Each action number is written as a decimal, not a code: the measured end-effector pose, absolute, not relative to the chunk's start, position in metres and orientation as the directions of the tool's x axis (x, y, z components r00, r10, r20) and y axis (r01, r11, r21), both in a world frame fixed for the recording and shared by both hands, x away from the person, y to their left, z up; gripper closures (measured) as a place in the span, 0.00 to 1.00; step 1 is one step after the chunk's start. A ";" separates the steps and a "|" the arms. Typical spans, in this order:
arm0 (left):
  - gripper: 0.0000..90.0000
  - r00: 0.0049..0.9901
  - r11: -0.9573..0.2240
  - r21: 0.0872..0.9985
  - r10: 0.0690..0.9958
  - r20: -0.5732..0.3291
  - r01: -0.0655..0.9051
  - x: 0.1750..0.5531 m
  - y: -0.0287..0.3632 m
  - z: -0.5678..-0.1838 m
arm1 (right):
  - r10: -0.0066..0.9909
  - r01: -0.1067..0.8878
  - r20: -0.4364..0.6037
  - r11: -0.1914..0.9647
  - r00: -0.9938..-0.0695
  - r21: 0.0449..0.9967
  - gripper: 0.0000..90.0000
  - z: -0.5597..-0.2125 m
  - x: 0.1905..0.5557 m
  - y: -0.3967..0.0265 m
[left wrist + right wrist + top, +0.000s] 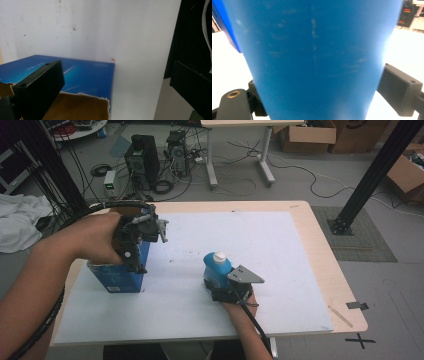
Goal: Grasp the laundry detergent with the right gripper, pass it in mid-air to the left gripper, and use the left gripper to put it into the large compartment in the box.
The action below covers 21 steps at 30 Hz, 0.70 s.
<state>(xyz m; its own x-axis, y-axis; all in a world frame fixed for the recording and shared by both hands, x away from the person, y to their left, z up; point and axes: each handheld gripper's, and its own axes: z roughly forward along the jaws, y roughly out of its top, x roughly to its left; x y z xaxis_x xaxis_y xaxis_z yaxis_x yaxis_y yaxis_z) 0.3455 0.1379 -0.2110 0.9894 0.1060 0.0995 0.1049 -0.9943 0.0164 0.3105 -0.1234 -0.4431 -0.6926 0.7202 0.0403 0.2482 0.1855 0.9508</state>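
My right claw pinches the blue bottle, upright near the board's middle. Farther left, my left claw hangs spread above the open blue box, so the bottle goes leftward.

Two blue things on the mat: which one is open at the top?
The blue cardboard box under the left gripper; its torn top shows the brown inside. The blue bottle at the right gripper has a white cap on.

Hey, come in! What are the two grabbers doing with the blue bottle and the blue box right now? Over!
Right gripper clamped on blue bottle. Left gripper open, one jaw inside open blue box, at its wall. White mat between them bare.
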 end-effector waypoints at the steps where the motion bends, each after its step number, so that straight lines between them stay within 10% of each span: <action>1: 0.00 0.990 -0.994 0.014 0.105 0.099 0.104 0.346 0.138 -0.211 | 0.723 0.247 0.038 0.186 -0.690 0.951 0.17 -0.443 0.311 -0.124; 21: 0.00 0.990 -0.994 0.012 0.108 0.095 0.107 0.347 0.136 -0.214 | 0.713 0.222 0.034 0.171 -0.700 0.960 0.30 -0.442 0.309 -0.125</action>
